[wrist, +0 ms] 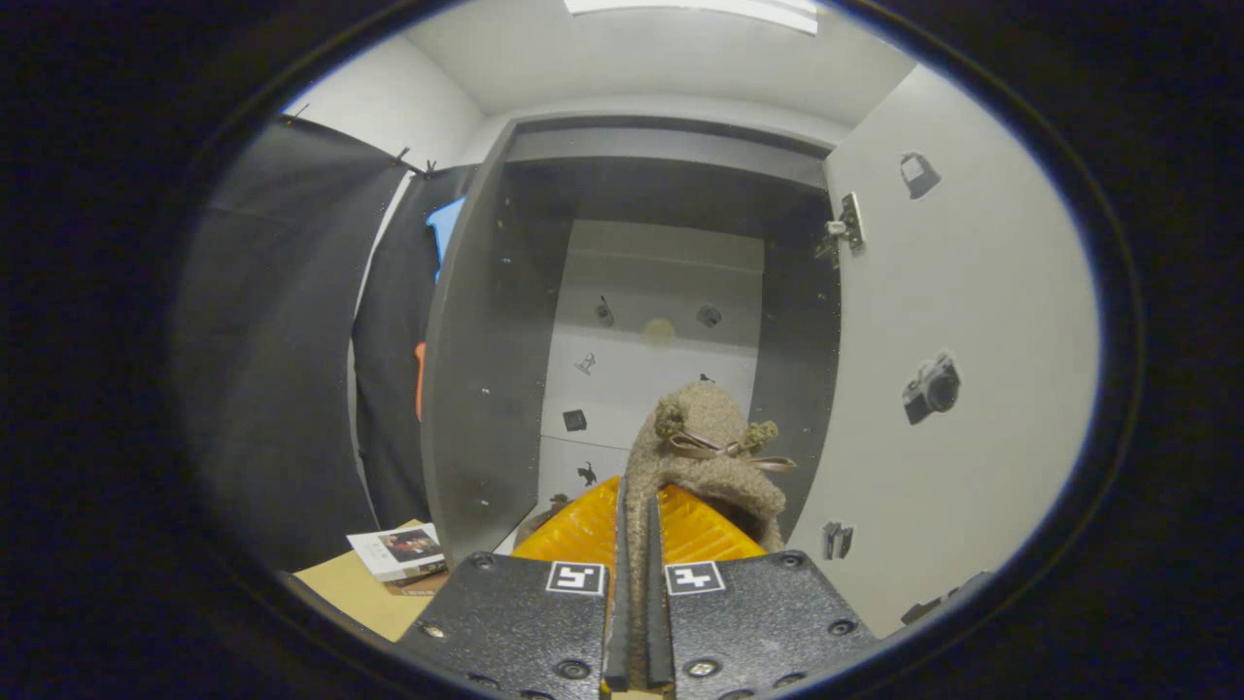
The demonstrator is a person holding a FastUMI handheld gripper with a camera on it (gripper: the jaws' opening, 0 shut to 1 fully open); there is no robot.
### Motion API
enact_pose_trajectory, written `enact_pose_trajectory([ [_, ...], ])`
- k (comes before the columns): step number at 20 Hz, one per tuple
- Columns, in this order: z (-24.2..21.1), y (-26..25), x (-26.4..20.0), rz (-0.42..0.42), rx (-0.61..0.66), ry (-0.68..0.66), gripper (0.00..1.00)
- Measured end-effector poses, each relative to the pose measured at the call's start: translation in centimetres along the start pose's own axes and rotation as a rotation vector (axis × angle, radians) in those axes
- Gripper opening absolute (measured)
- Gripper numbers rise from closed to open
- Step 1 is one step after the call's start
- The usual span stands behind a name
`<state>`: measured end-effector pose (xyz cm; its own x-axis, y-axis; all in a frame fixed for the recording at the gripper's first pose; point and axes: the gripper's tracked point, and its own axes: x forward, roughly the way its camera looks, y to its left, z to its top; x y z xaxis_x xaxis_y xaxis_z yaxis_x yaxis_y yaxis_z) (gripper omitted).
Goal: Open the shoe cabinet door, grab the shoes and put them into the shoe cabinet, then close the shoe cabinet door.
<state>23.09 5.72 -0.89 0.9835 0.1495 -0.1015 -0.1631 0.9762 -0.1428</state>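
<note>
My gripper (pixel 634 544) is shut on a fuzzy tan slipper (pixel 705 457) with a brown ribbon bow; its fabric is pinched between both fingers and the toe hangs just ahead of them. Beyond it stands the shoe cabinet (pixel 661 292), open, with dark side walls and a pale back panel carrying small stickers. Its white door (pixel 962 389) is swung wide to the right of the fingers, a hinge showing near its top. The slipper is in front of the cabinet opening, held off the floor.
A booklet (pixel 403 552) lies on a brown cardboard sheet (pixel 360 593) to the left of the fingers. Black cloth (pixel 292 389) hangs beside the cabinet's left wall. A ceiling light shows overhead.
</note>
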Motion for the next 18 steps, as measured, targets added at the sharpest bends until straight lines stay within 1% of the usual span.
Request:
enact_pose_trajectory([
  [3,-0.8,-0.9,4.5,-0.018,-0.042,0.014,0.1],
  [6,-2.8,-2.1,8.4,-0.048,-0.073,0.05,0.1],
  [11,-8.8,-3.7,14.7,-0.064,-0.055,0.164,0.1],
  [13,-11.2,-4.2,16.5,-0.065,-0.058,0.198,0.1],
  [15,-13.8,-4.4,18.1,-0.083,-0.074,0.231,0.1],
  [18,-17.1,-4.7,19.8,-0.089,-0.078,0.292,0.1],
])
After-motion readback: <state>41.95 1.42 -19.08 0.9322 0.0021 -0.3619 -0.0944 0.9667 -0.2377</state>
